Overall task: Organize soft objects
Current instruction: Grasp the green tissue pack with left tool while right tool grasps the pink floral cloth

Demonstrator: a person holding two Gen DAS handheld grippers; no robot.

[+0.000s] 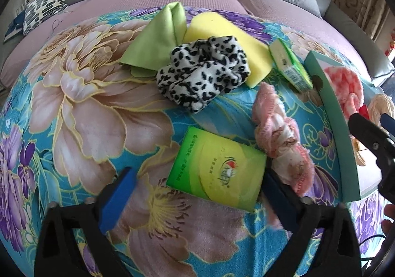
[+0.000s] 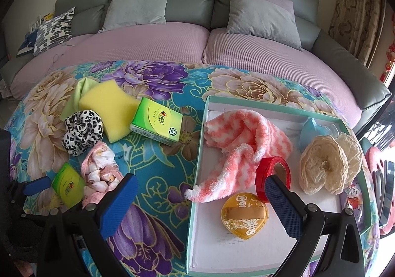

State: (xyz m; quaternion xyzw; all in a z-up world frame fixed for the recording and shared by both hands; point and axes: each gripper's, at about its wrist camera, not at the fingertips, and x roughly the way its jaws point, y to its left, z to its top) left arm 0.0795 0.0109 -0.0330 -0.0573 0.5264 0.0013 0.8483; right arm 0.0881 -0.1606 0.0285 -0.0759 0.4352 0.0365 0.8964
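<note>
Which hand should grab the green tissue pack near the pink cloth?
Left. The left gripper already straddles that tissue pack, jaws open. The right gripper hangs over the tray's edge, farther away.

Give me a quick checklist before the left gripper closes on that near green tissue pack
1. Left gripper open wide enough for the near tissue pack: ok.
2. Pack between the fingers: ok; the right-hand finger is close beside it, contact cannot tell.
3. Pink crumpled cloth clear of the grip: not ok, it lies against the pack's right edge beside that finger.
4. Right gripper out of the way: ok, open and empty at the box's near left edge.
5. Room in the box: ok, bare floor at its near end.
</note>
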